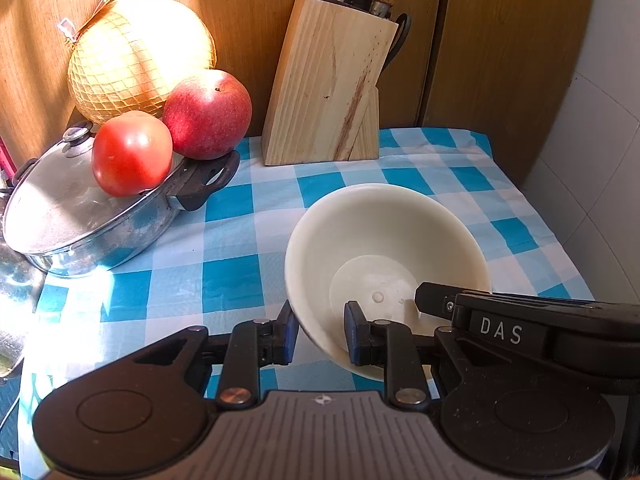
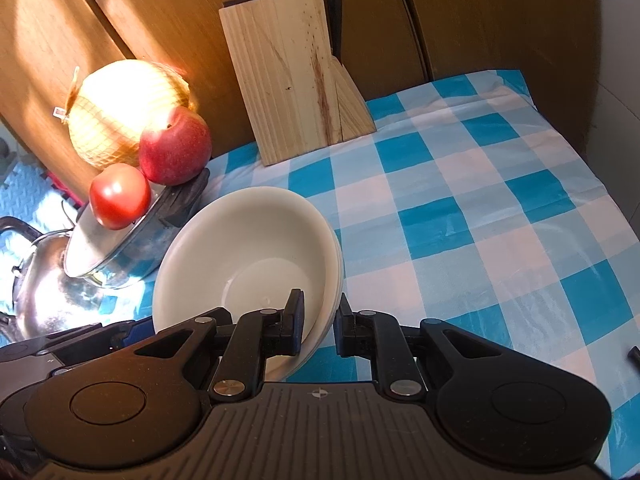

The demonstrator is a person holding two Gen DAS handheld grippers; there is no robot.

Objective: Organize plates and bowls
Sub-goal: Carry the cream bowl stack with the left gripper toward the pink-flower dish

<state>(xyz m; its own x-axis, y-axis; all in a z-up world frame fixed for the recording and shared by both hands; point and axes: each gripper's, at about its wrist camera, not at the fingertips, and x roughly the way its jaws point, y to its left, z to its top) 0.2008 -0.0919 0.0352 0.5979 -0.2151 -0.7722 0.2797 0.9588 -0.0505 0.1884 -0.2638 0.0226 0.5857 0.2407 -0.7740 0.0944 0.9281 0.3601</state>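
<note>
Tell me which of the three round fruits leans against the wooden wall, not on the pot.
The big yellow melon in netting; the apple and tomato rest on the pot.

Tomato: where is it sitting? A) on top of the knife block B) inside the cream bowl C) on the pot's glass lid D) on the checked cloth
C: the tomato rests on the glass lid of the steel pot, beside the apple, well clear of the cream bowl.

Open checked surface [image 2: 500, 208] lies free to the right of the bowls [image 2: 248, 256], while the knife block [image 2: 292, 80] bars the back and the lidded pot [image 1: 88, 216] carrying tomato [image 1: 132, 154] and apple [image 1: 208, 114] crowds the left.
</note>
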